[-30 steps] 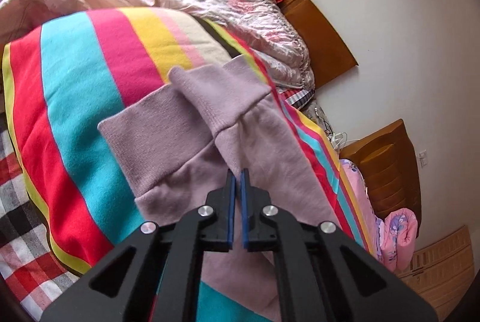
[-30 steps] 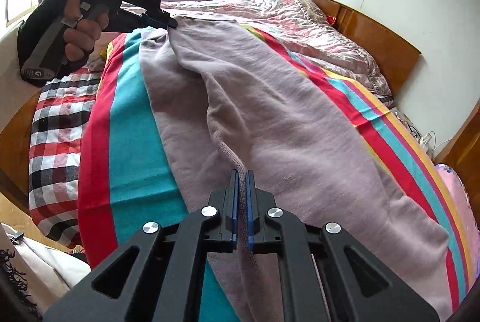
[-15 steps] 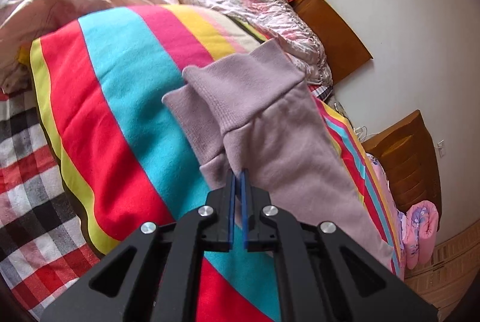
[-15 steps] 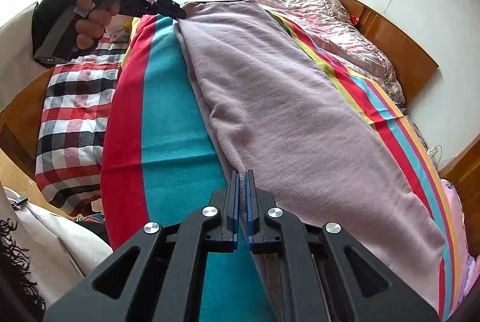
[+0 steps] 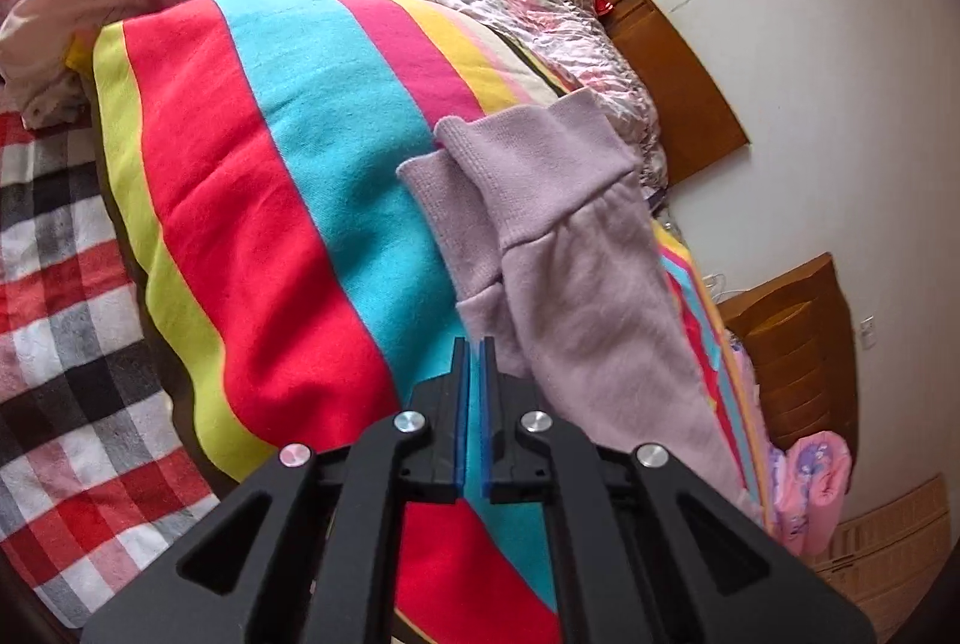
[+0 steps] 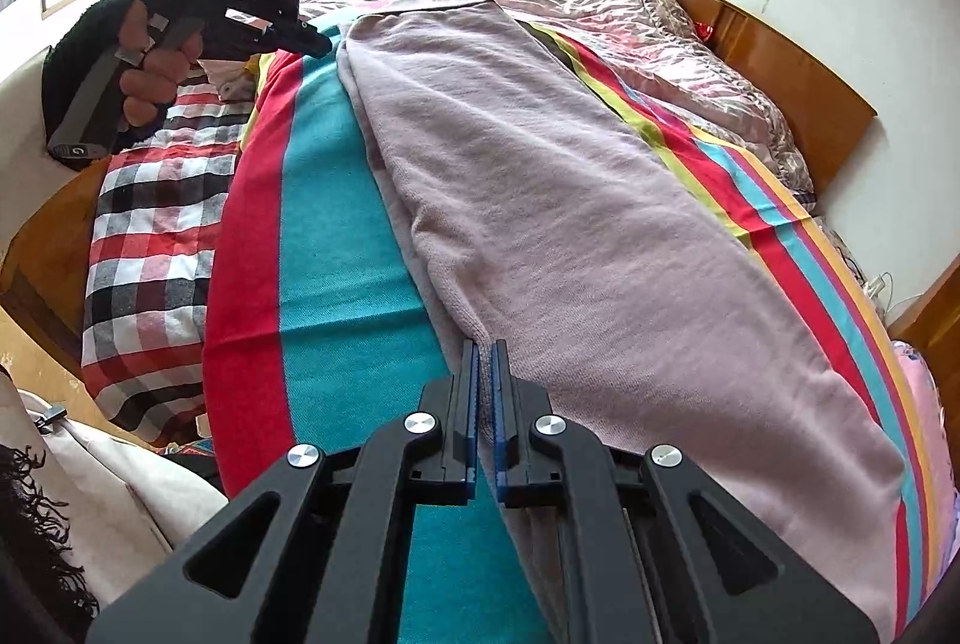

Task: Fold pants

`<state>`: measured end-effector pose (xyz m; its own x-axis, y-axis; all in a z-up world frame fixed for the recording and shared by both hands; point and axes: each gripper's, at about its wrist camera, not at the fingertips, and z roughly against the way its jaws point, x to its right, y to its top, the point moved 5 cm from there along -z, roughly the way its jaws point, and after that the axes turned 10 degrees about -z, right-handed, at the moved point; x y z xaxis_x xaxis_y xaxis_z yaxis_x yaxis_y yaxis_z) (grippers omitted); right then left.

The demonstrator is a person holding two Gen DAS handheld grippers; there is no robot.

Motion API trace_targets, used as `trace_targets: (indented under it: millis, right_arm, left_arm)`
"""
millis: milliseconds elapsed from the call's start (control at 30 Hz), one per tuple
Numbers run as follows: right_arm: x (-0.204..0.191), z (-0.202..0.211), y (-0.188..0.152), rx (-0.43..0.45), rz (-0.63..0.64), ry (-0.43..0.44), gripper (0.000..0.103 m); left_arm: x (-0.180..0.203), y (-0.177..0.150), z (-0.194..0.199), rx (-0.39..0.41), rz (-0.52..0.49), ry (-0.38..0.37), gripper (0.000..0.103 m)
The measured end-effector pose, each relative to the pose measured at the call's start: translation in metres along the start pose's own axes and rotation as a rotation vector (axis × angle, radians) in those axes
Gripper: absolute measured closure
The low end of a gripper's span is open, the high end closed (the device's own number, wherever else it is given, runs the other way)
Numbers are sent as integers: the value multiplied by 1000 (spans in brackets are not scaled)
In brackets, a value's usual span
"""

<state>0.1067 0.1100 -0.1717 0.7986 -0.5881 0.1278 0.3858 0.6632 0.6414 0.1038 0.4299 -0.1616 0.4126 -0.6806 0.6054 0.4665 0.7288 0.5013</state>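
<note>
Lying lengthwise on a striped blanket (image 6: 336, 248) over a bed, soft, limp lilac pants (image 6: 570, 236), light and prone to sagging, best pinched at cuffs (image 5: 528, 170) or waistband; left gripper (image 5: 474, 344) and right gripper (image 6: 485, 347) jaws closed, seemingly empty.

Pants (image 6: 570, 224) now flat; left gripper (image 5: 472, 344) seemingly off them.

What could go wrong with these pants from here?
1. The cuffs are staggered, one leg peeking out beneath the other, so the fold may end up uneven.
2. Both hand-held grippers, left and right, are shut beside the pants rather than on the cloth, so the next pull may catch nothing.
</note>
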Motion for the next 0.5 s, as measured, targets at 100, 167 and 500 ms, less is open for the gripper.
trace_targets:
  millis: [100,167,500]
  right_arm:
    - [0,1,1,9,-10,-2,98]
    - [0,2,2,11,-14,-1,98]
    - [2,4,2,24,-35,7,98]
  left_arm:
    - [17,7,4,32,-28,-43,69]
    - [28,13,1,45,-53,-44,67]
    - [20,21,-28,29,-62,14,95]
